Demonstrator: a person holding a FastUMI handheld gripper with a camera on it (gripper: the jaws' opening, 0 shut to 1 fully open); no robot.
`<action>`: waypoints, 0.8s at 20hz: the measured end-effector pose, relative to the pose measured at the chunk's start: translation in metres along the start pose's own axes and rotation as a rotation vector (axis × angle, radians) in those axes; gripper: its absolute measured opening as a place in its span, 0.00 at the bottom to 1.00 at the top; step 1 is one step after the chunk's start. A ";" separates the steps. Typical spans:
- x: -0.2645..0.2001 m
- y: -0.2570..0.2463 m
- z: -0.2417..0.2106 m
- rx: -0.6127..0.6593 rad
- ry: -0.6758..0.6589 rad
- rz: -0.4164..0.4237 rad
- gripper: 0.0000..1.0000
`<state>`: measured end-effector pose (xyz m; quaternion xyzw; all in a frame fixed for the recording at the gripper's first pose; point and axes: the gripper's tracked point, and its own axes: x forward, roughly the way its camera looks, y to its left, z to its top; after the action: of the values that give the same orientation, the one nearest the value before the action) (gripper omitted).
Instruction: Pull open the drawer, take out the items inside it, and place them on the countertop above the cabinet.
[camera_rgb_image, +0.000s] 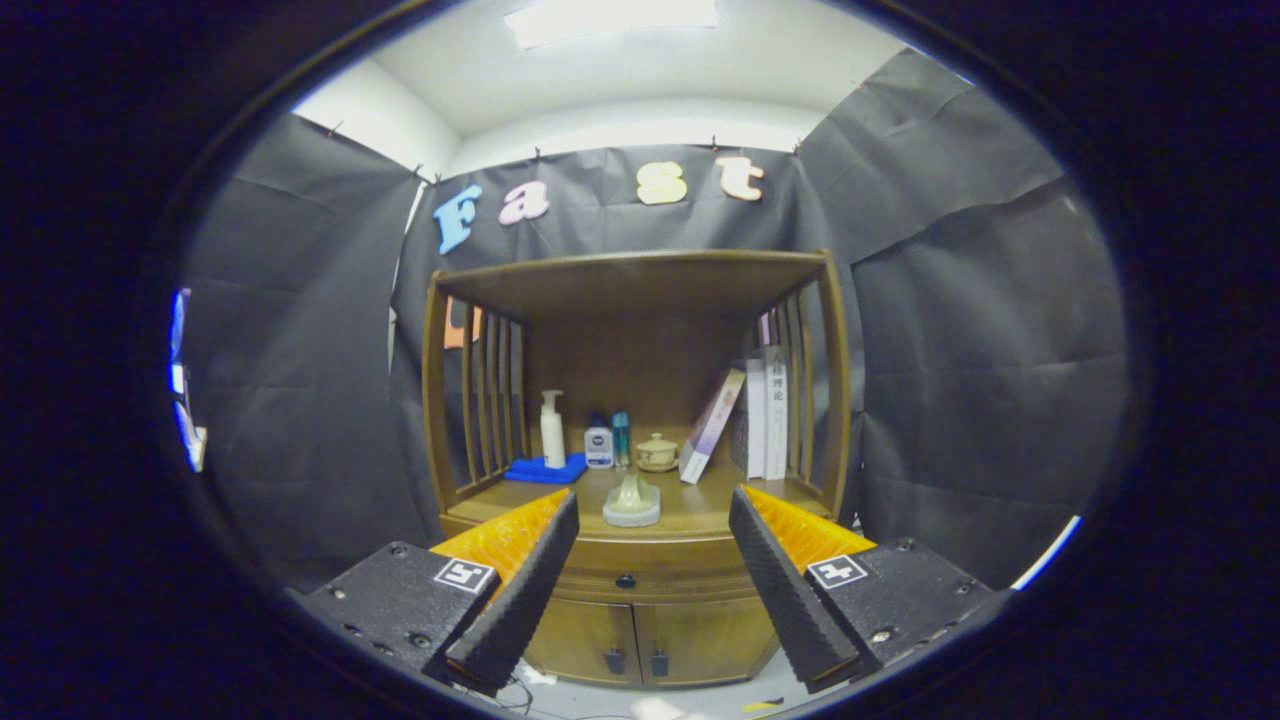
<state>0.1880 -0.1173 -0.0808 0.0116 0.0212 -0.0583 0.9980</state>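
Beyond open gripper (652, 580), closed drawer (626, 581)

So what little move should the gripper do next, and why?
Probably ease straight forward toward the drawer knob. The drawer under the countertop looks fully shut, and the gripper is open, holding nothing, well short of the cabinet. The knob sits between the fingers, so it seems lined up for a grab.

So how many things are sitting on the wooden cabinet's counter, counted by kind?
Bottles: 3 (pump bottle, short bottle, slim bottle)
Books: 3 (leaning book, two upright books)
Lidded cups: 1
Blue cloths: 1
Pale dishes: 1
Total: 9
The gripper is open, holding nothing.
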 end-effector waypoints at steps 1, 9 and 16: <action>-0.011 -0.006 0.001 0.016 -0.001 0.000 0.99; -0.050 -0.024 0.005 0.015 -0.036 0.052 0.99; -0.054 -0.021 0.009 0.007 -0.050 0.079 0.99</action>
<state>0.1323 -0.1319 -0.0698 0.0145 -0.0043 -0.0193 0.9997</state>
